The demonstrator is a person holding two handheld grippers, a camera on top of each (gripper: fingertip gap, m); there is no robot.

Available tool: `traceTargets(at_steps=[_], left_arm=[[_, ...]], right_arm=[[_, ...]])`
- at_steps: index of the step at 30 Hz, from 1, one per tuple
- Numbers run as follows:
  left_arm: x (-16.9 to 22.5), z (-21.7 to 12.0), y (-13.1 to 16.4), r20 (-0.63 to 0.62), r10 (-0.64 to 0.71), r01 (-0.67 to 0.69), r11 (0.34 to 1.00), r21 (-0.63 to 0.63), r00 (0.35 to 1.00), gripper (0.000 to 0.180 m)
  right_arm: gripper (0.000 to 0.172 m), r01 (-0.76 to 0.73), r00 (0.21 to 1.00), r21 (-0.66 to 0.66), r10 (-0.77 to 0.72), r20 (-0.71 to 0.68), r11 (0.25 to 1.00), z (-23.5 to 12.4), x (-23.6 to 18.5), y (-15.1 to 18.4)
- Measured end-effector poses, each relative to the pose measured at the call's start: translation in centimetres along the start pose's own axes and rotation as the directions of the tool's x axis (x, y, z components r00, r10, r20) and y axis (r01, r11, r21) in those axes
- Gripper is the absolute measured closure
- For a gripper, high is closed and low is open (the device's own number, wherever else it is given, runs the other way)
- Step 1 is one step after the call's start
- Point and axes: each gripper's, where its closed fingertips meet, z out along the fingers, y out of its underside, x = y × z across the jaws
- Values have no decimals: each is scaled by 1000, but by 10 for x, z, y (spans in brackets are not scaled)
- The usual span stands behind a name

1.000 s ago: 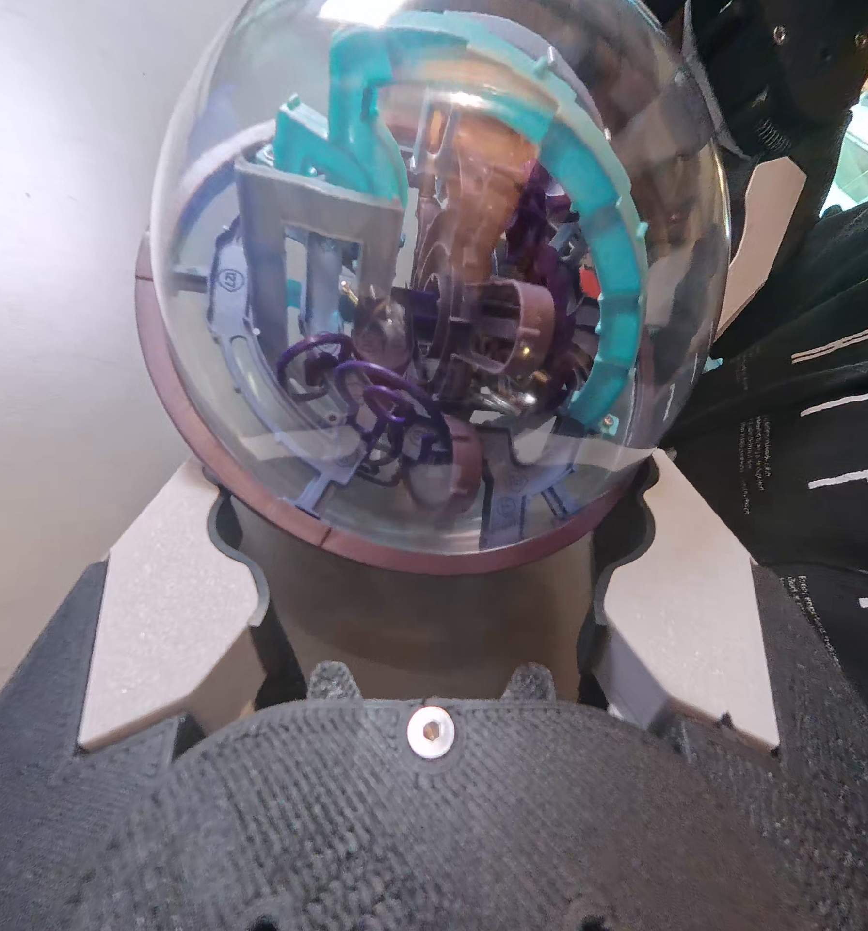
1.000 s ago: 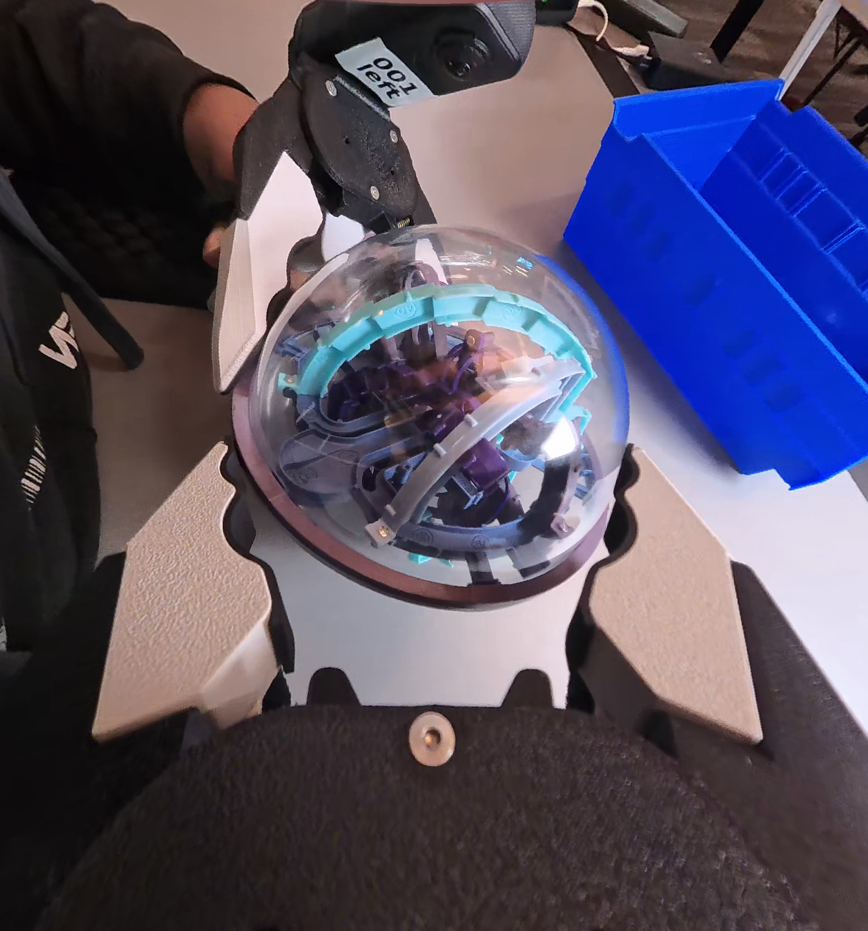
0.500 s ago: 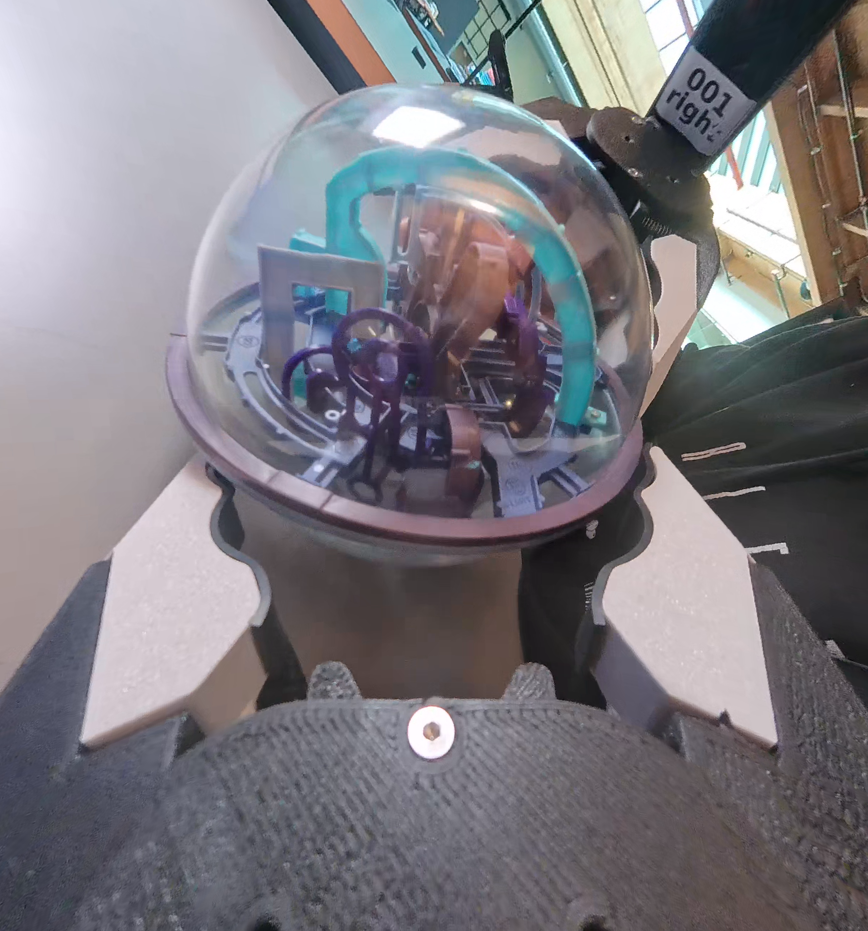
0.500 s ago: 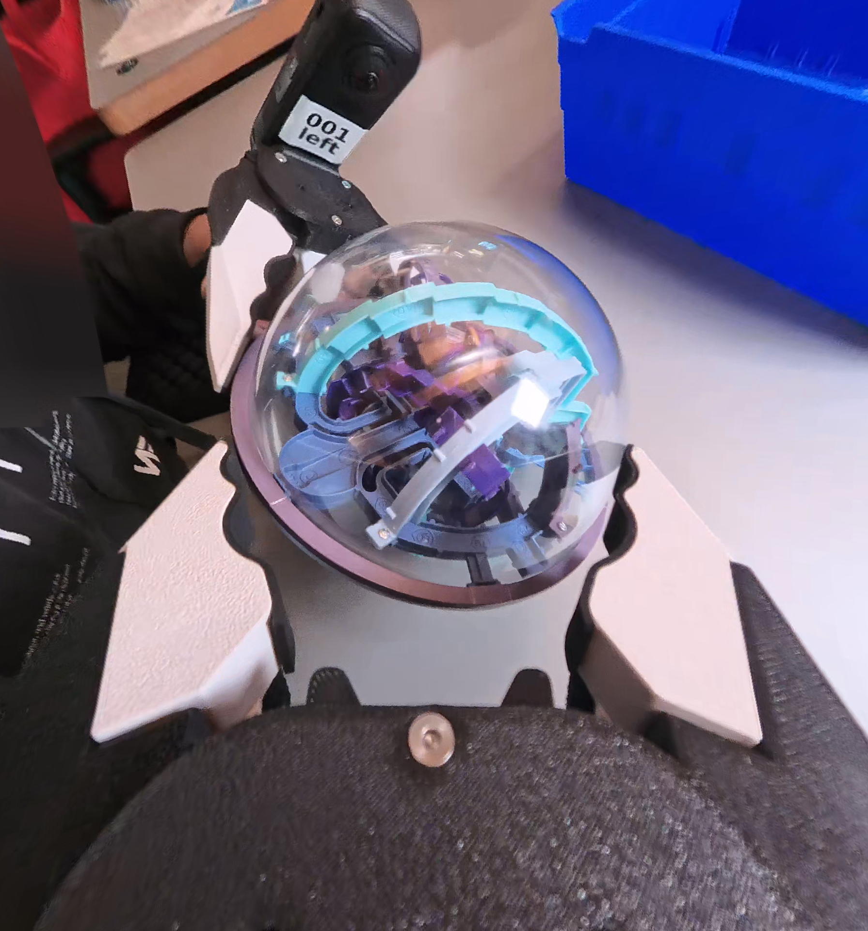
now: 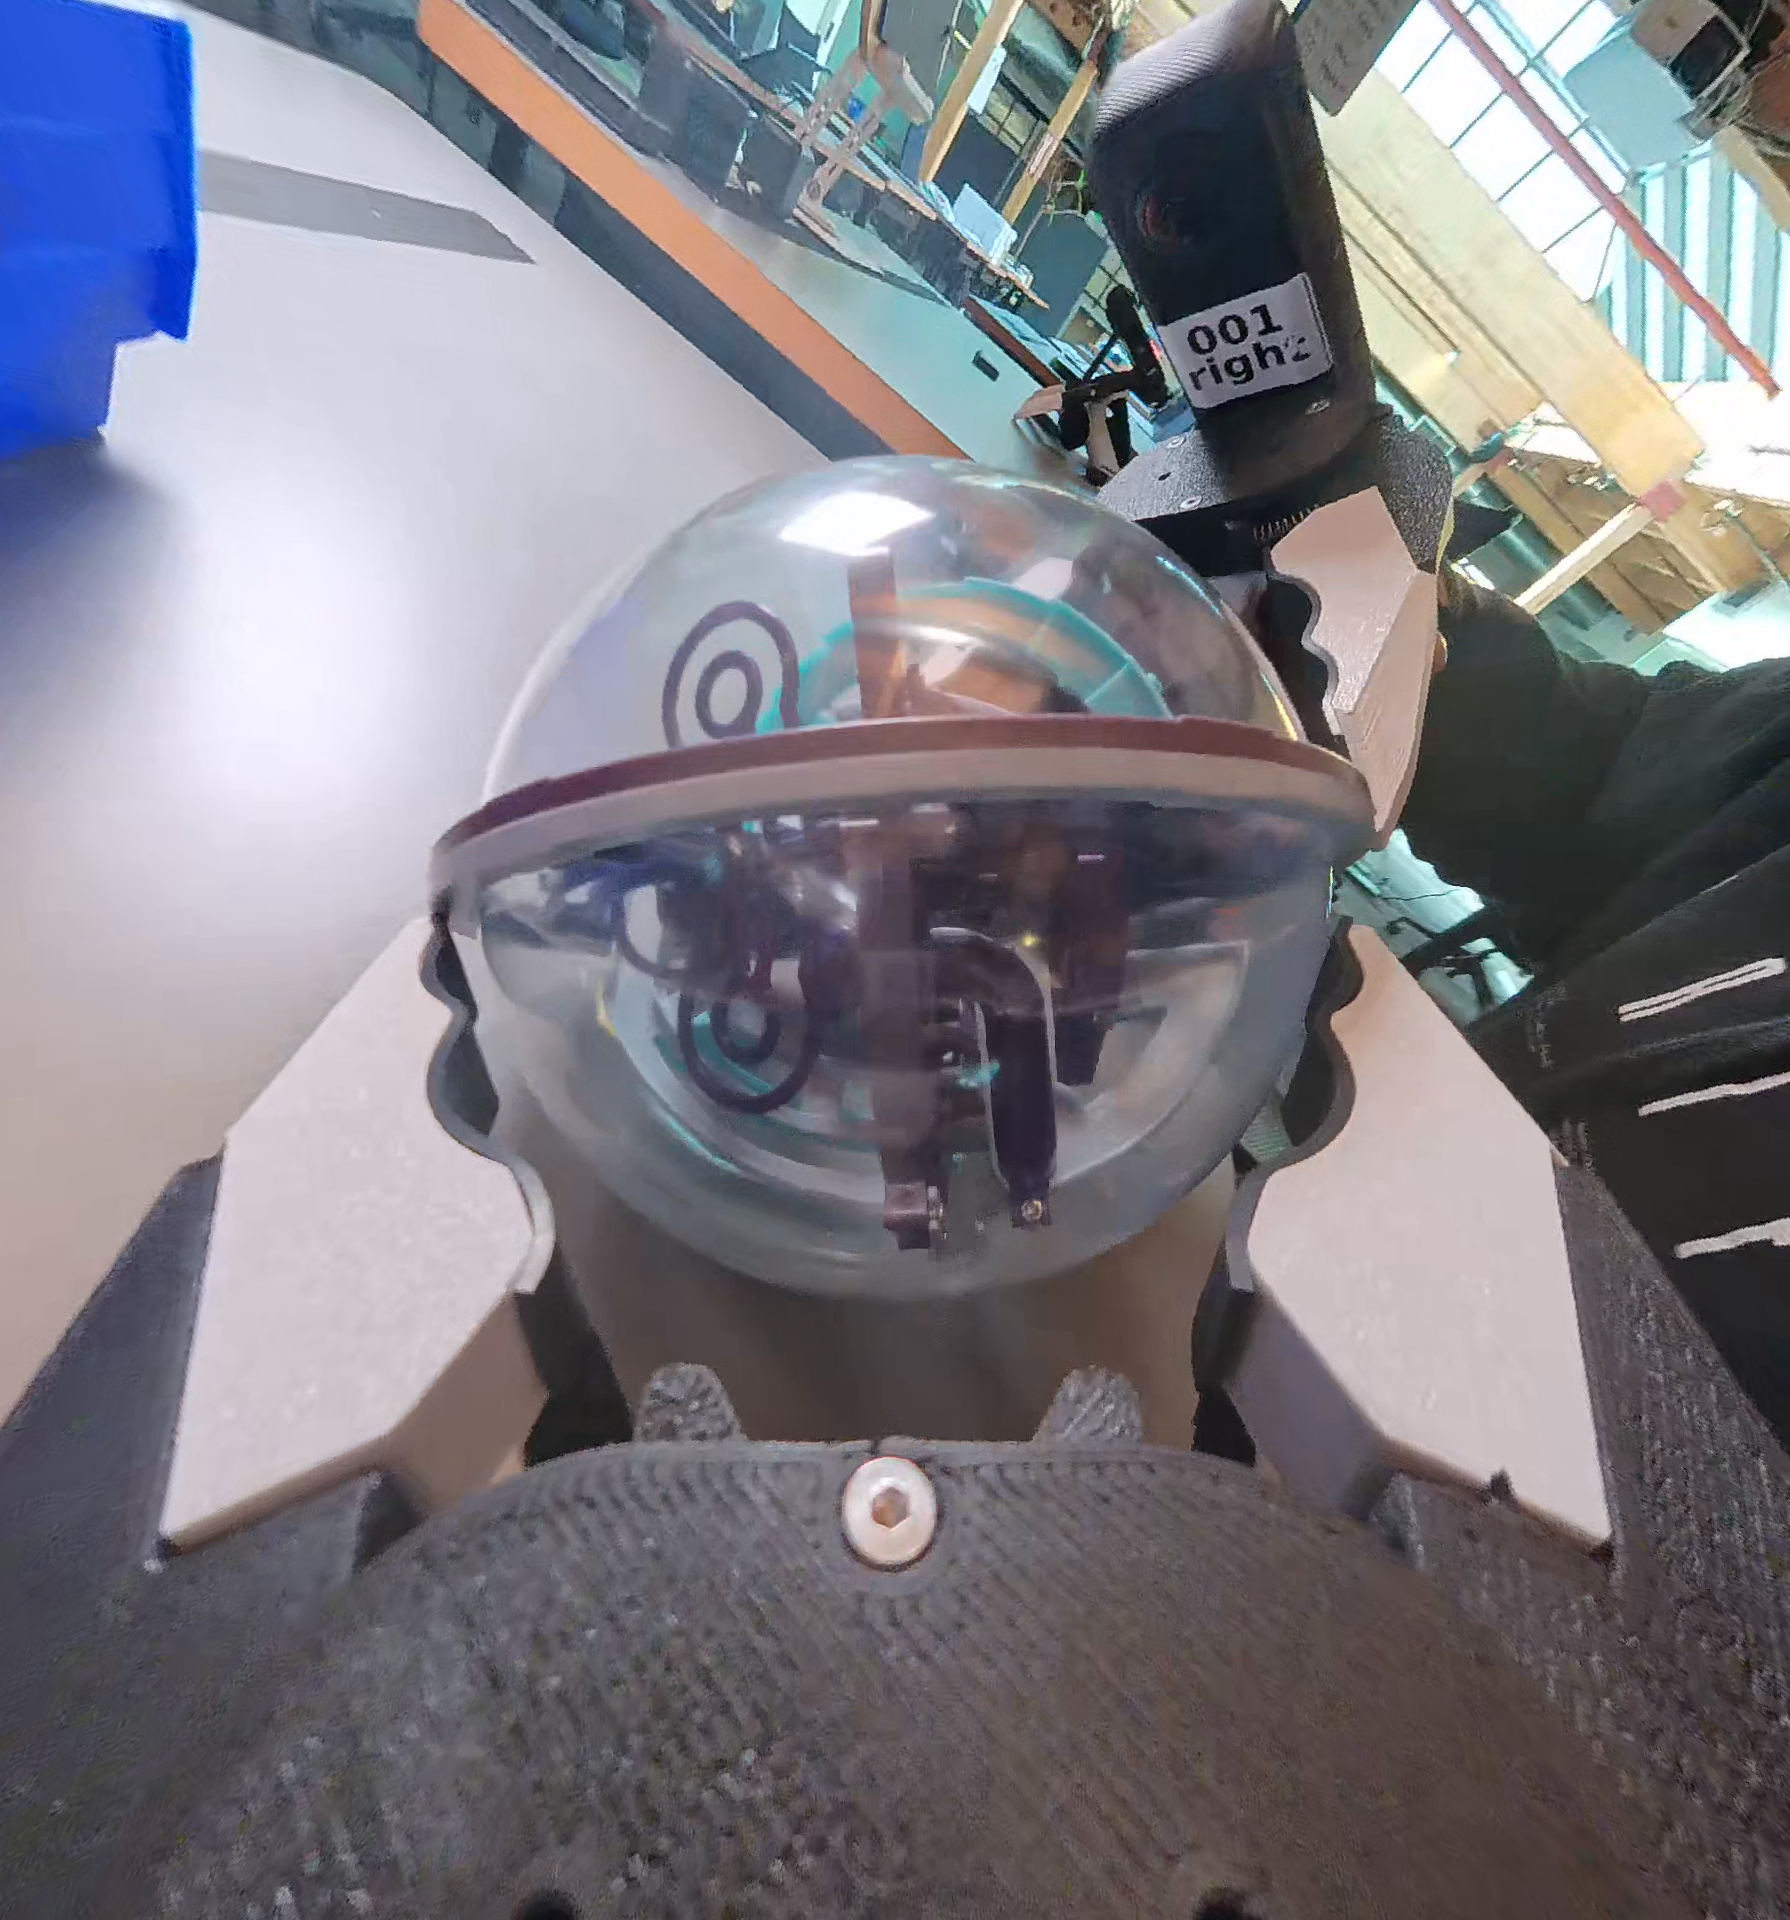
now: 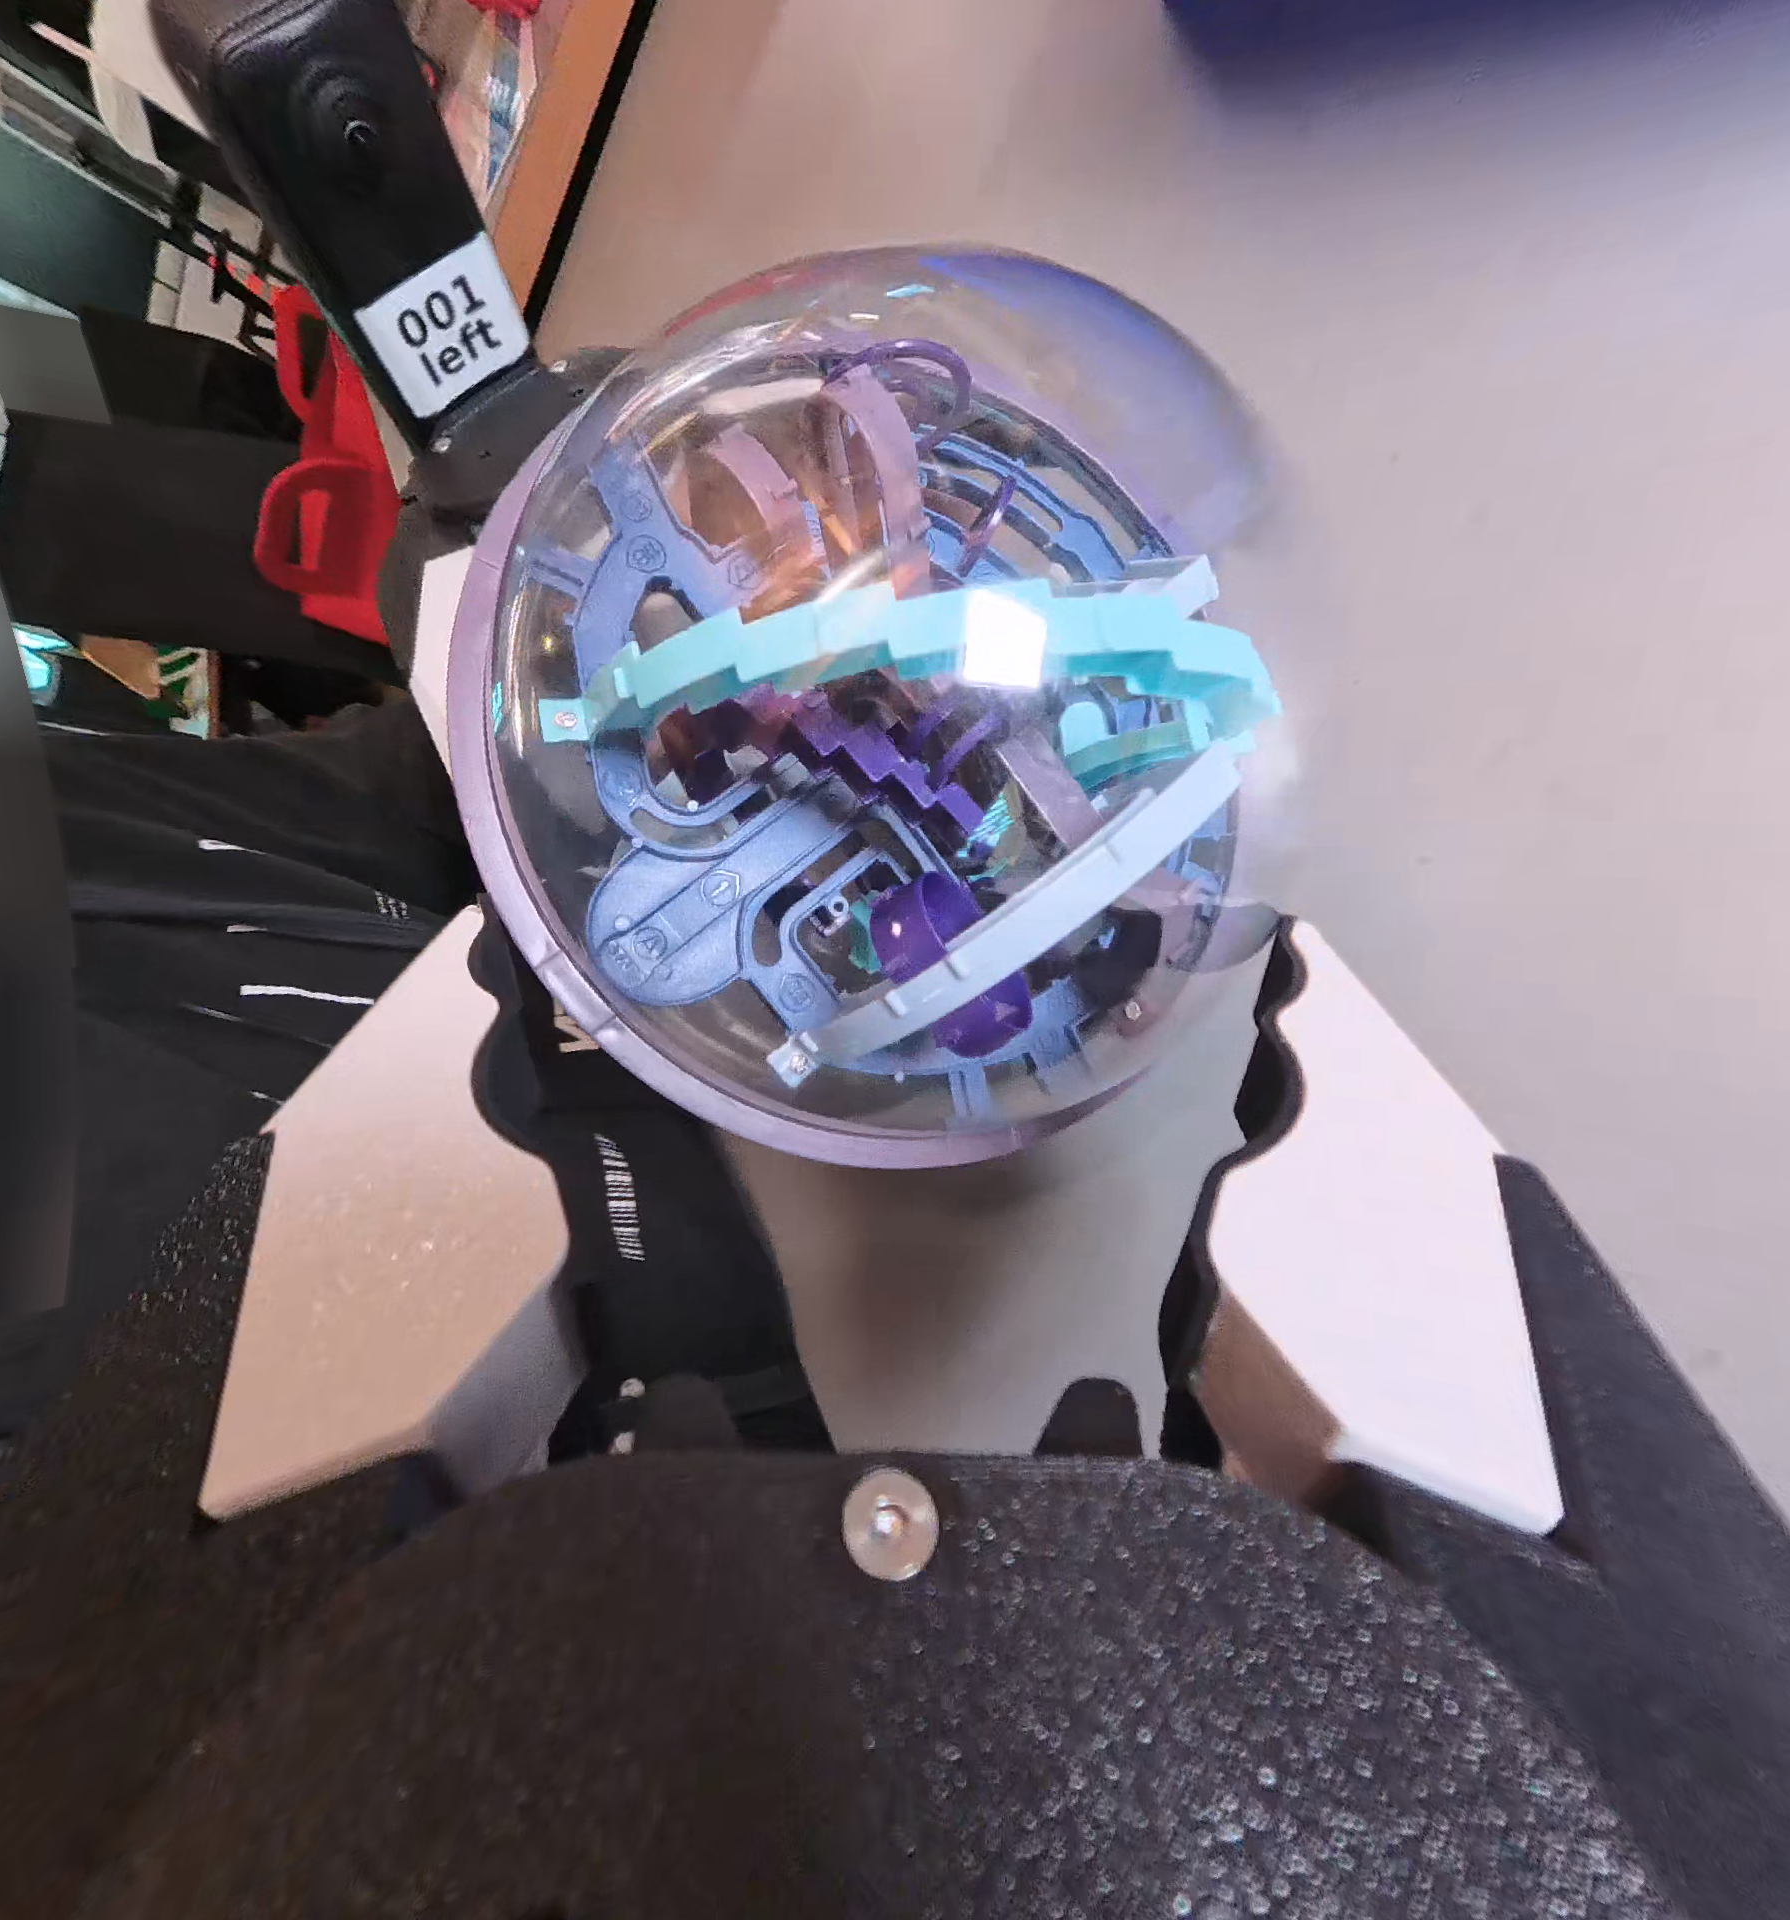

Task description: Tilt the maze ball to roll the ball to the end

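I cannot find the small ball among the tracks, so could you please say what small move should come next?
Probably hold the maze ball level and pause: both hand-held grippers, left and right, clasp it, the views are blurred, and the small ball cannot be made out among the turquoise track and others.

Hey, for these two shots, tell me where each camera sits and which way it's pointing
Left wrist view: on the left gripper, facing forward along its fingers at the maze ball, with the right gripper, a dark sleeve and the table behind.
Right wrist view: on the right gripper, facing the maze ball, the left gripper beyond.
Shared: the ball, both grippers, the table.
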Motion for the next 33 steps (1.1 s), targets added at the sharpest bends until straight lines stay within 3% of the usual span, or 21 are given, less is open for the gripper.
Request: traceTargets(at_steps=[2, 5, 9, 14, 16, 19, 22, 25, 29, 33], left_arm=[[0, -1, 1, -47, -84, 83, 996, -17, 995, 30], [-7, -5, 1, -120, -244, 241, 970, -40, 962, 30], [-11, -5, -1, -188, -369, 354, 929, -108, 910, 31], [-11, -2, -2, -268, -485, 430, 870, -241, 833, 32], [-10, 0, -2, -302, -521, 446, 848, -286, 798, 33], [-17, 2, -10, -298, -530, 468, 846, -257, 794, 33], [-37, -6, -28, -193, -392, 383, 920, -86, 899, 35], [-28, -20, -40, -88, -181, 183, 983, 13, 980, 38], [-10, -11, -19, 45, 55, -52, 996, -69, 997, 35], [-14, 5, -14, 67, 103, -97, 991, -93, 992, 29]], right_arm=[[38, 39, 999, -9, -39, -5, 999, -2, 0, 3], [34, 235, 972, -30, -236, -8, 971, -2, -5, 12], [27, 603, 780, -47, -601, -174, 796, -5, 9, 2], [25, 812, 578, 45, -791, -202, 582, -7, 3, -26], [25, 842, 532, 14, -826, -187, 539, 0, 8, -25], [30, 825, 562, 51, -806, -188, 563, 4, 10, -29], [36, 769, 637, 109, -744, -202, 629, -1, 11, -35], [37, 740, 669, 127, -706, -232, 660, -1, 11, -35], [39, 642, 766, 205, -606, -213, 739, -4, 11, -39], [39, 564, 826, 283, -539, -166, 776, -5, 11, -40]])
